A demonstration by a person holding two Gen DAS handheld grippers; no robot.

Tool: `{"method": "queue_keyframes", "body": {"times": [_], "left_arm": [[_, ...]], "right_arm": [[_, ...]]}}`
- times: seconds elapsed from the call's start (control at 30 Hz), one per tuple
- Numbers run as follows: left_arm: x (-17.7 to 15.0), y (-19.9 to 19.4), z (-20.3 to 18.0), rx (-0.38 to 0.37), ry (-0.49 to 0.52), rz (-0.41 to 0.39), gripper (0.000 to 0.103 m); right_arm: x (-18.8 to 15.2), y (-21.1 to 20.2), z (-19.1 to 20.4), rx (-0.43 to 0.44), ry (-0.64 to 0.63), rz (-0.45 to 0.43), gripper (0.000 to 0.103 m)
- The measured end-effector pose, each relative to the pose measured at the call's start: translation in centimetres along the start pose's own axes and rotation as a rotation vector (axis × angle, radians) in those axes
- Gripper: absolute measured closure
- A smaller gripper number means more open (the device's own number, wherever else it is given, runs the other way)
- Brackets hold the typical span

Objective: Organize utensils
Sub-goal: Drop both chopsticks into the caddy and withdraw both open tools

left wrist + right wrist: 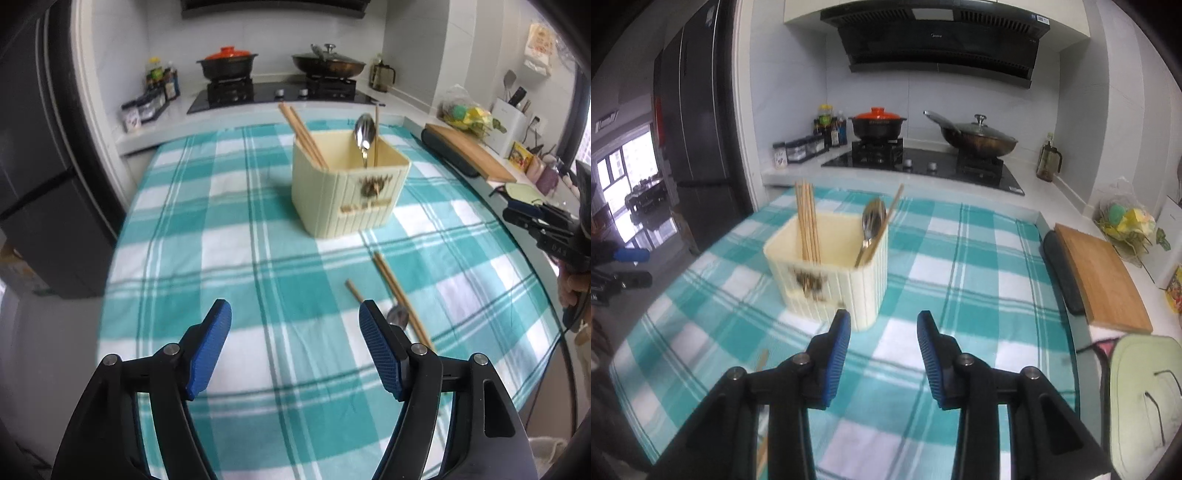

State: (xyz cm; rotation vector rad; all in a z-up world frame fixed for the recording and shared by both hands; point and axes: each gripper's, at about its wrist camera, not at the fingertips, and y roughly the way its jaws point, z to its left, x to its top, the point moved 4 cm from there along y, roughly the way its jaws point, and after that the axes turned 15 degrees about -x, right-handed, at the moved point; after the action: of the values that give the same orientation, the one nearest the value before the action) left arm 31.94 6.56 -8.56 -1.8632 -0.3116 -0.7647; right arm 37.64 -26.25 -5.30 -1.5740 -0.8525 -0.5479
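So the cream utensil holder (349,186) sits roughly mid-table on the teal checked cloth (207,221), and it's already partly loaded: a bundle of chopsticks (303,136) leaning out toward its left corner, a spoon (365,134) standing bowl-up, plus one lone chopstick (376,134) upright right beside the spoon. What's left out is the loose pair of chopsticks (400,299) on the cloth in front of the holder, and a second spoon (398,316) touching or just beside them, its handle hidden behind the left gripper's right finger.

My read: we're between picks, a few pieces in and the last few to go. The loose chopsticks lie flat, long axis running diagonally, far ends toward the holder and near ends toward the table's near-right edge. Which end is the tip I can't tell, too blurry. The loose spoon's bowl points away from the camera.

Left gripper (295,334) is spread wide and empty, hovering over the cloth just left of those leftovers. Right gripper (883,338) is also apart and empty, aimed at the cloth just in front of the holder's near corner.

Next move probably means swinging a gripper across the chopsticks, closing square to their long axis, then tipping them upright to drop in
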Motion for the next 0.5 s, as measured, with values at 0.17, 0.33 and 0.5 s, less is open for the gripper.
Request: {"method": "queue_keyframes", "body": {"times": [0.17, 0.33, 0.5], "left_arm": [[-8.8, 1.9, 0.2, 0.027, -0.084, -0.023, 0.029], [-13.5, 4.1, 0.0, 0.033, -0.173, -0.013, 0.029], [-13.0, 4.9, -2.6, -0.004, -0.116, -0.004, 0.029]], "right_arm": [[-10.5, -1.6, 0.7, -0.009, 0.03, 0.068, 0.065], [-17.9, -3.4, 2.1, -0.015, 0.144, 0.122, 0.065], [-21.3, -4.6, 4.1, -0.027, 0.149, 0.138, 0.065]]}}
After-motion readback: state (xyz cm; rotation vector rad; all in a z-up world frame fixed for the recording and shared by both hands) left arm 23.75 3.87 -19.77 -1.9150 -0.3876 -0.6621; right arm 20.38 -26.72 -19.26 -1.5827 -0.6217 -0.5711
